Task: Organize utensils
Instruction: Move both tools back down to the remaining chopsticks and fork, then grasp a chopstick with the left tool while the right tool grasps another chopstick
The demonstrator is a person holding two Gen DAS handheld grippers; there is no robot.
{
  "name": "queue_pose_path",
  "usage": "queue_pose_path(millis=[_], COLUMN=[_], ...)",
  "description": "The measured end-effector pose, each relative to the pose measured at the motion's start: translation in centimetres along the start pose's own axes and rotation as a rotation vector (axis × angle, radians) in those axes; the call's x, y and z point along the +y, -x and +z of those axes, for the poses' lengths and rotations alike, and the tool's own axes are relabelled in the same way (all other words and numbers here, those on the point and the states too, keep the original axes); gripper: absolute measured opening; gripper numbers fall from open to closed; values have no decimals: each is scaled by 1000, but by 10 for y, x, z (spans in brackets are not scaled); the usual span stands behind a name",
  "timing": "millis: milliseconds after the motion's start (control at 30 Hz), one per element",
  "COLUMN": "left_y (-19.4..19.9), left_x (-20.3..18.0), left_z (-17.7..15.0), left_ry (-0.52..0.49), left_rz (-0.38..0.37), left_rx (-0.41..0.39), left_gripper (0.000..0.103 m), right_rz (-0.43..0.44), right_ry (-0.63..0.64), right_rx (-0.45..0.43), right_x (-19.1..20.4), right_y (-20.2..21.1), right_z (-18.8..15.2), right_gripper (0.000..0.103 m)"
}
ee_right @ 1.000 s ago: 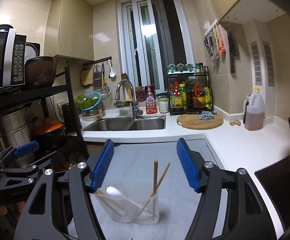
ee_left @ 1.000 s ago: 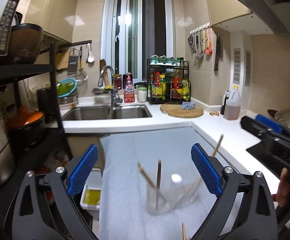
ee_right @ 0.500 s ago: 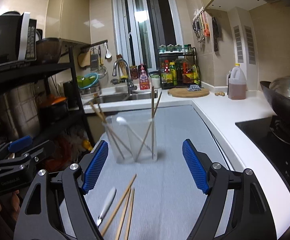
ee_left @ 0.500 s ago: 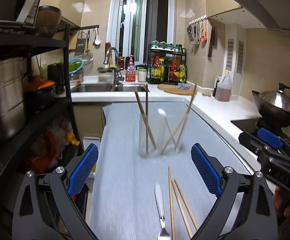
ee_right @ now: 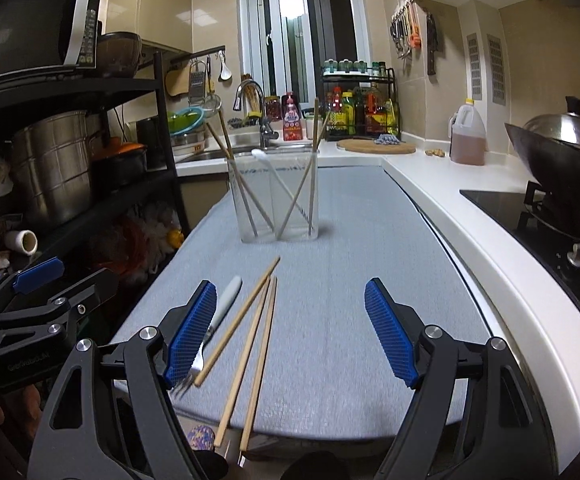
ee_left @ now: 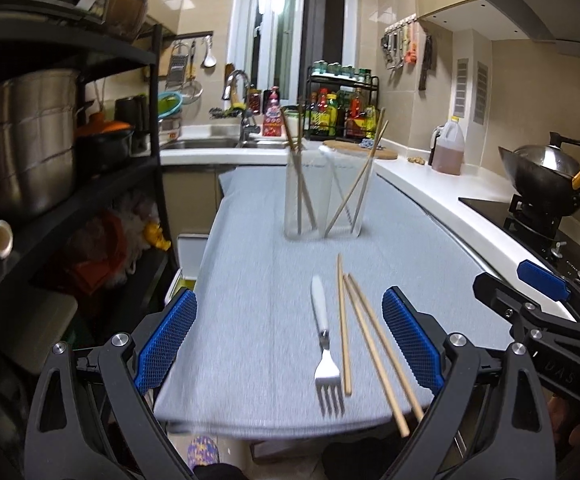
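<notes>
1. Your left gripper (ee_left: 285, 340) is wide open and holds nothing. Its two blue pads sit at the lower left and lower right of the left wrist view.
2. The fork (ee_left: 325, 344) lies flat on the grey mat (ee_left: 249, 280), in the gap between those pads. Its white handle points up the frame and its prongs point down toward you.
3. Three loose chopsticks (ee_left: 364, 332) lie just to the right of the fork. The nearest one lies close along the fork's metal end. The other two run down to the lower right, and their ends stick out past the mat's near edge, close to the right pad.
4. Your right gripper (ee_right: 287, 332) is wide open too, with nothing pressed between its pads.
5. In the right wrist view the fork (ee_right: 219, 316) is at the lower left, and its prongs peek out from behind the left pad. The chopsticks (ee_right: 249, 340) lie in the gap, closer to the left pad than the right.
6. The clear holder (ee_left: 324, 196) stands upright on the mat, above the loose things in the middle of both views, well apart from both grippers. It has four chopsticks and a white spoon leaning inside.
7. Each gripper shows at the edge of the other's view.
</notes>
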State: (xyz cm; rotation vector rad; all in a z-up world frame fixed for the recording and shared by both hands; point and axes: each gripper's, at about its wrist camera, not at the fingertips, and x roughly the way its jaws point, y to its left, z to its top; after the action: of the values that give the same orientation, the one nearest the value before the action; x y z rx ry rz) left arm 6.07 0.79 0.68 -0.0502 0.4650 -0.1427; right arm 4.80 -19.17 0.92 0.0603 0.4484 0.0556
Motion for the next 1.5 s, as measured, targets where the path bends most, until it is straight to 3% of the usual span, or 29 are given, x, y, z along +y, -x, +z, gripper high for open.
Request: queue_pose_path(millis=[200,433,767,967,1133,1233,1500], left_y=[-8,-22,-30,-32,-33,-33,-24], left_x=[7,-1,5,8,4,2,-13], left_z=[-29,-52,-63,-64,-66,-67,-69], left_ry=[47,2,12,17,12,11,6], left_rz=[7,14,32,37,34,29,-18], left_rx=[24,65,100,107,110,109,65], left_gripper=[91,91,91,91,91,91,91], right_rz=[-16,-32,-36,-31,-14,14,-50], right_ry=[9,41,70,55,56,77,22], right_rx=[42,110,200,231,215,197,157], right_x=[-2,2,10,9,6,6,-23], right_y=[-9,-31,-56,-69,-68,-67,-69], right_z=[-29,-53,-79,-86,-86,-87,-86], right_gripper=[76,76,75,68,49,10,7])
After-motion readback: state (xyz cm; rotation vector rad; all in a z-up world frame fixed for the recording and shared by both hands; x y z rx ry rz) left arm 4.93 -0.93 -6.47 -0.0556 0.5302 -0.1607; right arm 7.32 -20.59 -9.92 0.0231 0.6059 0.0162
